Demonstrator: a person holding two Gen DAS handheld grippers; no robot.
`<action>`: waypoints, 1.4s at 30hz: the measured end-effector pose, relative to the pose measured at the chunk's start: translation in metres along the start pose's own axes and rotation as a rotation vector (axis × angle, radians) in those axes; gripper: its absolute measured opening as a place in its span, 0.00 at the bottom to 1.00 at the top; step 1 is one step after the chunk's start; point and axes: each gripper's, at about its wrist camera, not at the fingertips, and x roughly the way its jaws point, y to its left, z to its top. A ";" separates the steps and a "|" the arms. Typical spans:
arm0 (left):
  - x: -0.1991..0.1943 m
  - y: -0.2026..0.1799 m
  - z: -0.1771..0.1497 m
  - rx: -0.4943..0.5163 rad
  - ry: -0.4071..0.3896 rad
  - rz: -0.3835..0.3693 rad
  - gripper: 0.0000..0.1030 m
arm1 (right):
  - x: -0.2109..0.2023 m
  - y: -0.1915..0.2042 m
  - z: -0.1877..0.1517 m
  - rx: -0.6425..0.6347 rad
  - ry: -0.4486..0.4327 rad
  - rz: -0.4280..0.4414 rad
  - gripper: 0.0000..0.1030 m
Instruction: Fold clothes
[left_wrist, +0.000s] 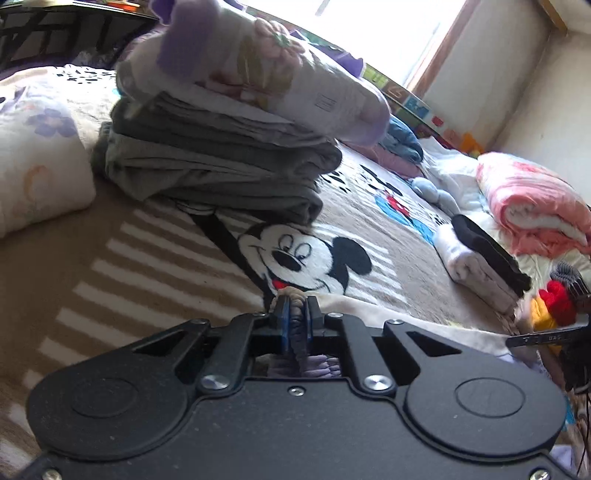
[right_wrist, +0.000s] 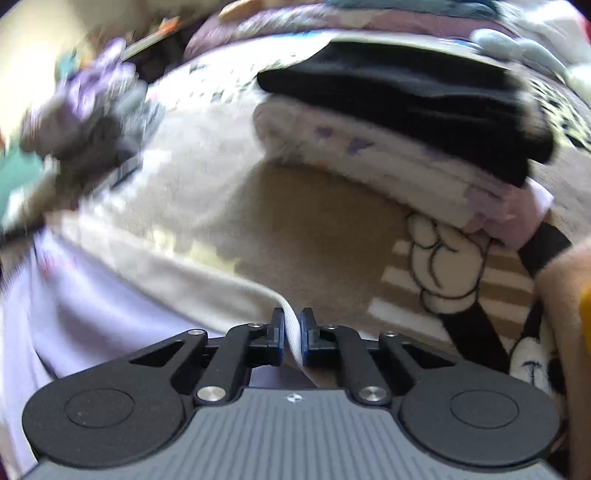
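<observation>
A cream and pale lilac garment (right_wrist: 110, 295) lies spread on the Mickey Mouse blanket (left_wrist: 303, 258). At the bottom of the left wrist view, my left gripper (left_wrist: 295, 314) is shut on the garment's ribbed purple cuff (left_wrist: 297, 325), and the cream cloth (left_wrist: 369, 314) trails off to the right. In the right wrist view my right gripper (right_wrist: 293, 328) is shut on a raised fold of the garment's white edge (right_wrist: 291, 332). Both grippers sit low over the bed.
A stack of folded grey clothes (left_wrist: 221, 173) topped by a floral white piece (left_wrist: 277, 81) stands ahead on the left. Nearby lie a pillow (left_wrist: 37, 158), a folded white and black pile (left_wrist: 480, 254) (right_wrist: 406, 110) and a pink quilt (left_wrist: 535, 199). A blurred purple and grey mass (right_wrist: 88, 118) is at the left.
</observation>
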 end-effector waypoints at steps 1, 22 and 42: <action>0.004 -0.001 -0.002 0.013 0.015 0.024 0.06 | -0.001 -0.007 0.000 0.040 -0.021 -0.030 0.10; -0.027 0.002 0.003 -0.060 -0.051 0.158 0.53 | -0.098 0.042 -0.102 0.185 -0.206 -0.081 0.68; -0.063 -0.023 -0.019 -0.034 -0.022 0.125 0.56 | -0.140 0.069 -0.239 0.584 -0.442 -0.044 0.74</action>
